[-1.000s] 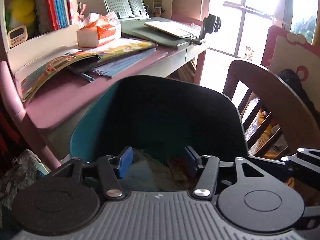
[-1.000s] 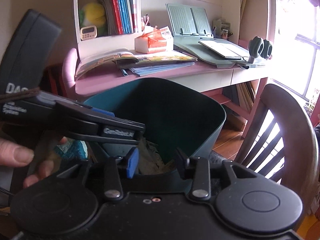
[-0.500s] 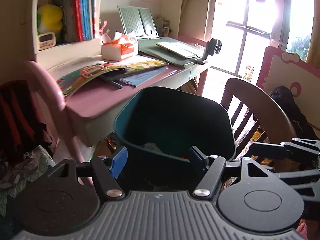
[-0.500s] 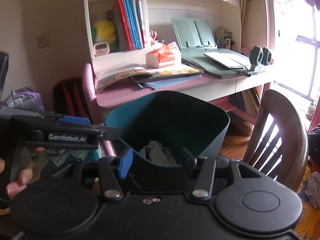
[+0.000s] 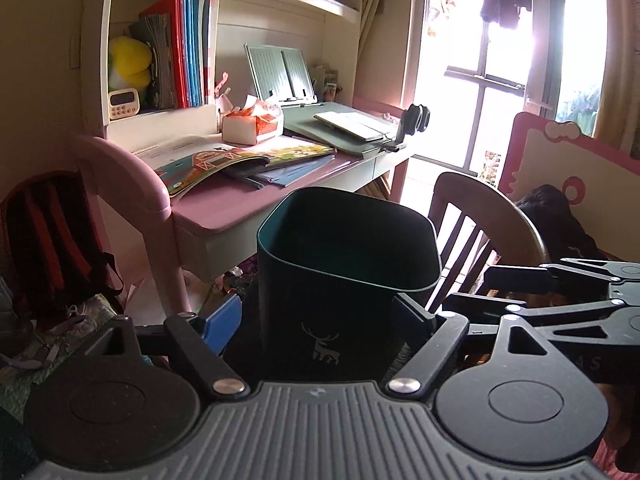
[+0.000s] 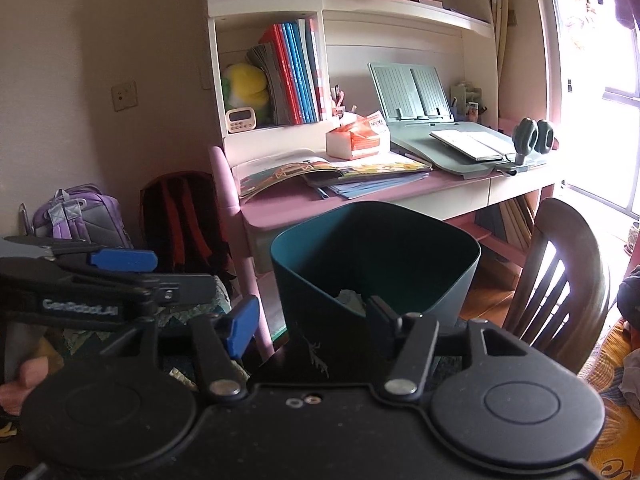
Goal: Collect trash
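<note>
Hovering over the bin with both tongs released

Left tongs [image 5: 320,326] and right tongs [image 6: 314,322], jaws just widened and gripping nothing, sat low in frame before the teal bin [image 6: 376,264]; crumpled trash [image 6: 350,300] lay inside, apparently dropped there.

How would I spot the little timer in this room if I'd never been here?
Find the pink desk and the white shelf over it. In the cubby left of the red and blue books sits a yellow plush toy. The timer stands before it: white, with a screen and buttons.
</note>
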Tool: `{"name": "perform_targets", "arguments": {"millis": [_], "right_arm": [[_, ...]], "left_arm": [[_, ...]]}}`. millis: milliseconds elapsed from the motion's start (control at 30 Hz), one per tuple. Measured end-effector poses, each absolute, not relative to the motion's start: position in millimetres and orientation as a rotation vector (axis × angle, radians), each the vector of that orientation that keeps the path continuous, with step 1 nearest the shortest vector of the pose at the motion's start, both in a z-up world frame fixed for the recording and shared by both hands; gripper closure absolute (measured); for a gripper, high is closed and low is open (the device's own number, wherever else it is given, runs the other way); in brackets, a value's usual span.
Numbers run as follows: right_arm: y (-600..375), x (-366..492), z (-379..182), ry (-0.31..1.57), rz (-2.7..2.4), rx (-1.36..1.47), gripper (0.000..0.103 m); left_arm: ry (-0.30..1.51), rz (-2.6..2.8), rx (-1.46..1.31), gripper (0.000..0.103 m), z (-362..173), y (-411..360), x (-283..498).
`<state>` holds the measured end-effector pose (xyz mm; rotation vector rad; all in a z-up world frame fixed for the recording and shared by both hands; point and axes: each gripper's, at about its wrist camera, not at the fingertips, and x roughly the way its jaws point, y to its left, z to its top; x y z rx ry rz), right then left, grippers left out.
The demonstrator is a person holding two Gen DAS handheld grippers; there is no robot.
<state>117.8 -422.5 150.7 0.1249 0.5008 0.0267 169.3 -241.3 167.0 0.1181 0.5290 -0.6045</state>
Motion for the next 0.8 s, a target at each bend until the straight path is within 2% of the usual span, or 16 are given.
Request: {"name": "perform_targets", "arguments": {"millis": [67,133,800], "right_arm": [[-419,114,152,0.495,0.024,0.12,0.044],[-416,110,153,0.487,0.02,0.113,0.043],[-409,97,181,0.498,-0.015,0.107,0.039]], "left_arm": [[0.527,-0.609,0.108,0.006,168,-237,165],[0.516,-0.613,0.091,0.001,170,-232,160],[0.465,-0.636,0.087,0.001,203,-226,146]]}}
